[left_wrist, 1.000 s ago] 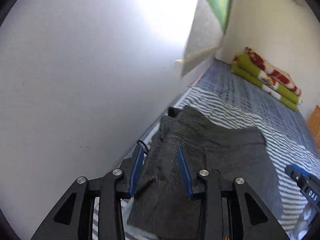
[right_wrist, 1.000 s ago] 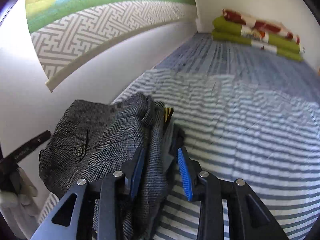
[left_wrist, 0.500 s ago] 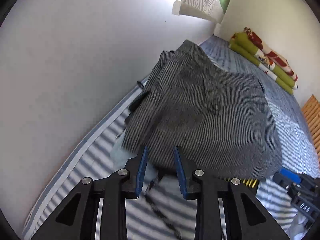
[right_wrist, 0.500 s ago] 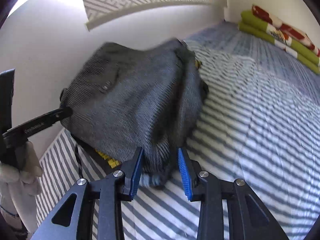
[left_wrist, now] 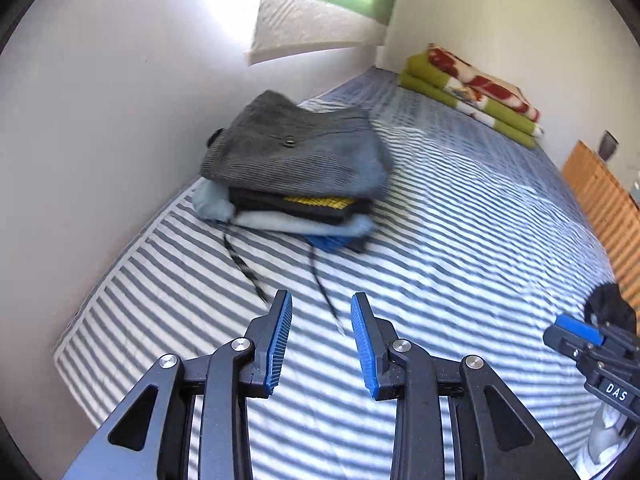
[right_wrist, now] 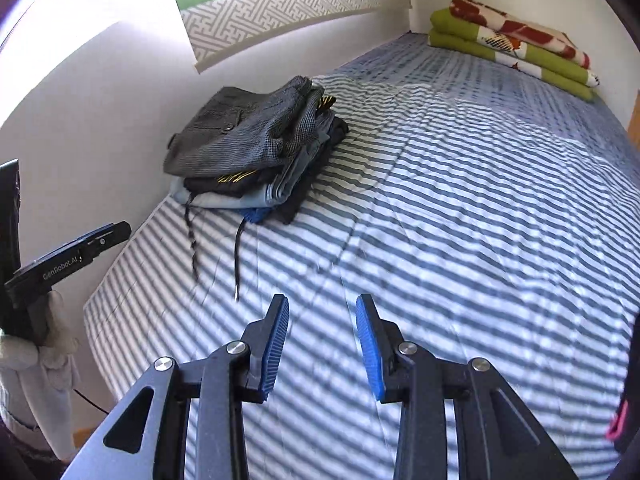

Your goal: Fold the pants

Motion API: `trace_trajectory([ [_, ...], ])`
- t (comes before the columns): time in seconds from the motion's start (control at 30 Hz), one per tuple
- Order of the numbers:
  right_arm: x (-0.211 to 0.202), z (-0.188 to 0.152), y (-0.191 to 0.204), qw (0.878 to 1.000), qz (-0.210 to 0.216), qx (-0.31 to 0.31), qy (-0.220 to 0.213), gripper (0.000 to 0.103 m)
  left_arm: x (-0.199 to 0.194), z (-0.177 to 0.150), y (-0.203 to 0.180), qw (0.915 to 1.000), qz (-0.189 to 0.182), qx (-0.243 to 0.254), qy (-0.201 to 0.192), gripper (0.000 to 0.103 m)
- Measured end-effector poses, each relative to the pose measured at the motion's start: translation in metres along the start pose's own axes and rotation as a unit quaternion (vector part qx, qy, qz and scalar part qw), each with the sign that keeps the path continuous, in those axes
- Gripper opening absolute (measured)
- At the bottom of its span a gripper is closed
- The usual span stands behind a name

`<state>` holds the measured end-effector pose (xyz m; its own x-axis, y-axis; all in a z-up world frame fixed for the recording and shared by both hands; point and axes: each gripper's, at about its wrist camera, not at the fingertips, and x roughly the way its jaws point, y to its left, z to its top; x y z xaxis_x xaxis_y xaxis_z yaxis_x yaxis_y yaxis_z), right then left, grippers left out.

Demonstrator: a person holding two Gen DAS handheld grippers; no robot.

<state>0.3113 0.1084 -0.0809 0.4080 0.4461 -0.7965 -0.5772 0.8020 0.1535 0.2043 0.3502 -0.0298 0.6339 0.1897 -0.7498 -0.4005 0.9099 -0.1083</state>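
Observation:
The folded grey pants (left_wrist: 296, 152) (right_wrist: 240, 136) lie on top of a stack of folded clothes (left_wrist: 304, 212) (right_wrist: 256, 192) against the wall on the striped bed (left_wrist: 460, 240) (right_wrist: 460, 220). Two drawstrings (left_wrist: 244, 264) (right_wrist: 192, 240) trail out from the stack toward me. My left gripper (left_wrist: 322, 340) is open, well back from the stack, with nothing between its fingers. My right gripper (right_wrist: 322, 344) is open too, hovering over bare sheet. The right gripper (left_wrist: 592, 344) also shows at the right edge of the left wrist view, and the left gripper (right_wrist: 68, 260) at the left edge of the right wrist view.
A folded green and red blanket (left_wrist: 472, 88) (right_wrist: 512, 44) lies at the far end of the bed. A white wall (left_wrist: 100, 140) runs along the left side. A wooden slatted piece (left_wrist: 604, 200) stands to the right. A dark item (left_wrist: 608, 308) sits at the bed's right edge.
Both grippers let go of the grey pants, left them on the stack and pulled back toward the near end of the bed. The jaws are wider apart than before.

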Motion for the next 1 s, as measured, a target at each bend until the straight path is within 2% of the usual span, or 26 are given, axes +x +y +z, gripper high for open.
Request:
trace_trajectory([
  [0.2, -0.094, -0.064, -0.009, 0.999, -0.002, -0.014, -0.032, 0.032, -0.102, -0.063, -0.074, 0.9987, -0.029, 0.036, -0.021, 0.034],
  [0.3, -0.134, -0.095, -0.015, 0.999, -0.009, -0.01, -0.047, 0.032, -0.146, -0.092, -0.101, 0.9969, -0.036, 0.056, -0.041, 0.042],
  [0.43, -0.186, -0.134, -0.027, 0.997, -0.02, 0.001, -0.071, 0.034, -0.198, -0.13, -0.127, 0.9948, -0.049, 0.07, -0.055, 0.044],
  [0.57, -0.221, -0.176, -0.031, 0.995, -0.049, 0.007, -0.092, 0.041, -0.246, -0.177, -0.153, 0.9916, -0.058, 0.092, -0.069, 0.056],
  [0.67, -0.234, -0.205, -0.031, 0.993, -0.066, 0.014, -0.102, 0.047, -0.265, -0.207, -0.158, 0.9911, -0.06, 0.09, -0.079, 0.062],
  [0.77, -0.244, -0.233, -0.031, 0.99, -0.083, 0.025, -0.109, 0.056, -0.269, -0.239, -0.159, 0.992, -0.066, 0.082, -0.068, 0.074],
  [0.87, -0.245, -0.256, -0.032, 0.99, -0.086, 0.048, -0.105, 0.062, -0.266, -0.264, -0.161, 0.9915, -0.063, 0.099, -0.057, 0.078],
  [1.0, -0.244, -0.274, -0.033, 0.987, -0.111, 0.058, -0.105, 0.066, -0.261, -0.277, -0.156, 0.9921, -0.062, 0.099, -0.047, 0.085],
])
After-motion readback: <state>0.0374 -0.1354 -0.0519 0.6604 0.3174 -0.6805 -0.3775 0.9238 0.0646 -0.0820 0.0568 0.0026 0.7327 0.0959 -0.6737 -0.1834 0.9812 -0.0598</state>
